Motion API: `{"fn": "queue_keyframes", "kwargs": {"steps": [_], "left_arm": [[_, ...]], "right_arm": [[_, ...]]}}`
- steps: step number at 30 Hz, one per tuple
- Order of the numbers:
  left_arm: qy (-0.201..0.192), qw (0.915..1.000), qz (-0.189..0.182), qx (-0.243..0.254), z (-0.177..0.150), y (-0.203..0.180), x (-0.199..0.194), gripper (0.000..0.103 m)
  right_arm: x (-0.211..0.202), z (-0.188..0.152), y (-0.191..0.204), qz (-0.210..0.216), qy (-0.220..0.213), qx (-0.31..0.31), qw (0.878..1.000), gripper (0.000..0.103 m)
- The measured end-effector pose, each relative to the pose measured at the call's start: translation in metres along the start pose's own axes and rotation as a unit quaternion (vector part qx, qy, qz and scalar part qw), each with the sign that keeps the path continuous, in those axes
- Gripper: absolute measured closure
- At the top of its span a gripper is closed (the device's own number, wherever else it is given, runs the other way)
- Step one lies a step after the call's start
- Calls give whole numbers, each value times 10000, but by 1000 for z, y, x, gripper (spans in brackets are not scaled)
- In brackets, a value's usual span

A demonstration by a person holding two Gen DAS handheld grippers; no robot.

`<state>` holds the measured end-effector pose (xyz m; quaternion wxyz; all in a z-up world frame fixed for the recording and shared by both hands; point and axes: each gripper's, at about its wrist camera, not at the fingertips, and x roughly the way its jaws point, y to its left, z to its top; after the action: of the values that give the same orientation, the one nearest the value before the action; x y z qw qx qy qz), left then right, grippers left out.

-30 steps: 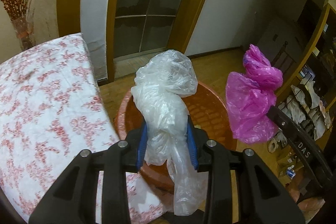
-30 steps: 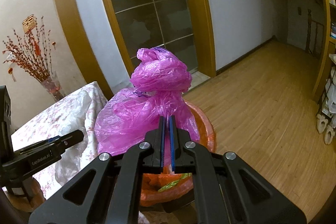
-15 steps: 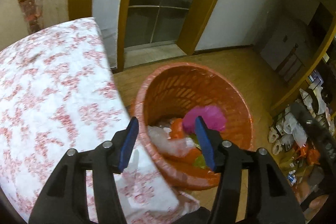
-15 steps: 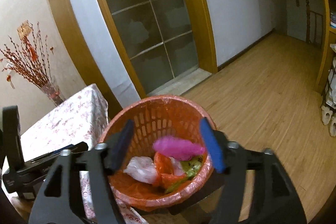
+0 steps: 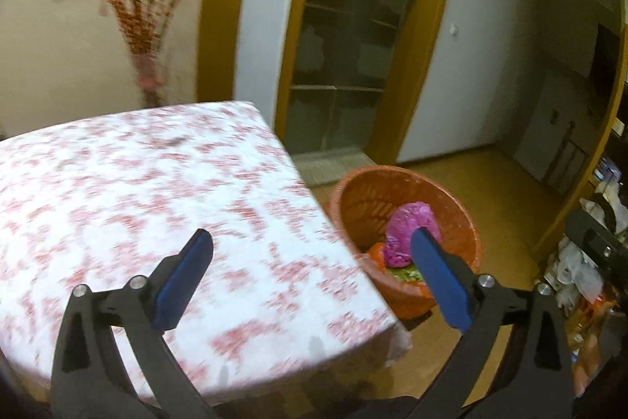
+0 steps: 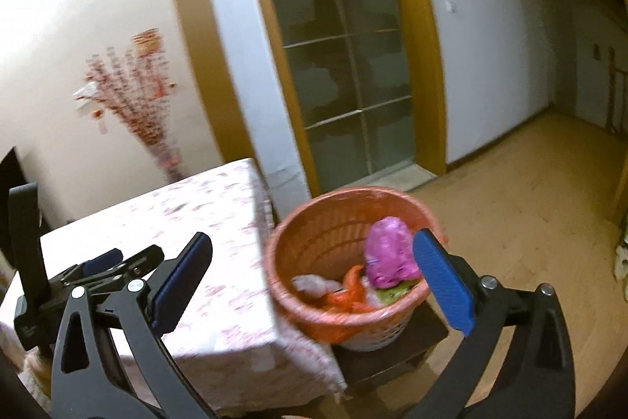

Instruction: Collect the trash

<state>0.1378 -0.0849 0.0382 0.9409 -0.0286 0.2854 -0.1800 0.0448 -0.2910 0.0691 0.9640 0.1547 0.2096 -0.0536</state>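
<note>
Wooden flooring, an amber-framed glass door [image 6: 345,73] and a pale wall with a vase of red branches [image 5: 145,26] formed the backdrop. Left gripper [image 5: 310,264]: jaws opening, blue pads spread wide, nothing between them; it hung over the surface [image 5: 117,191], which wore a white cloth with red flowers and showed no trash in either view. Right gripper [image 6: 312,264]: jaws likewise opening and empty, pointing slightly down toward the orange basket [image 6: 298,234]. The left gripper also appeared at the left edge of the right wrist view.

Beyond the grippers, just past the corner of the surface, the basket stood on a low dark stand [image 6: 392,360]. Inside it lay the pink bag [image 6: 388,254], uppermost and toward the far right wall, with a crumpled clear bag [image 6: 314,283], an orange scrap [image 6: 351,287] and something green beneath. Both views were motion-blurred, so finer detail of the contents could not be told.

Risks, as judged from this arrangement: the pink bag rode high, near the rim, and light film tends to spring back, so it might creep over the edge. The basket sat on a small stand beside the hanging cloth; a gripper swinging back toward the surface could catch the cloth or clip the rim and tip the basket. Whether trash remained elsewhere could not be told.
</note>
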Motion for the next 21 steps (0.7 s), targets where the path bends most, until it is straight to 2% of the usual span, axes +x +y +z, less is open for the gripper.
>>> {"fn": "queue_keyframes", "kwargs": {"steps": [3,9,11,21], "left_arm": [[-132,9996,203,-135,-14,10,-27,4],[-403,9960,779,-188,-37,22,-65,4],[-494,9942,945,-133,-43,24,-77,4],[-590,9917,1120,-213,-73,25,-101,4]], "right_arm": [[-13,-14,15,209,-4,30,9998,3],[-23,-38,38,23,28,-134,9999,3],[-27,-43,45,-154,17,-227,9996,3],[-39,-66,52,-597,86,-157,9981,3]]}}
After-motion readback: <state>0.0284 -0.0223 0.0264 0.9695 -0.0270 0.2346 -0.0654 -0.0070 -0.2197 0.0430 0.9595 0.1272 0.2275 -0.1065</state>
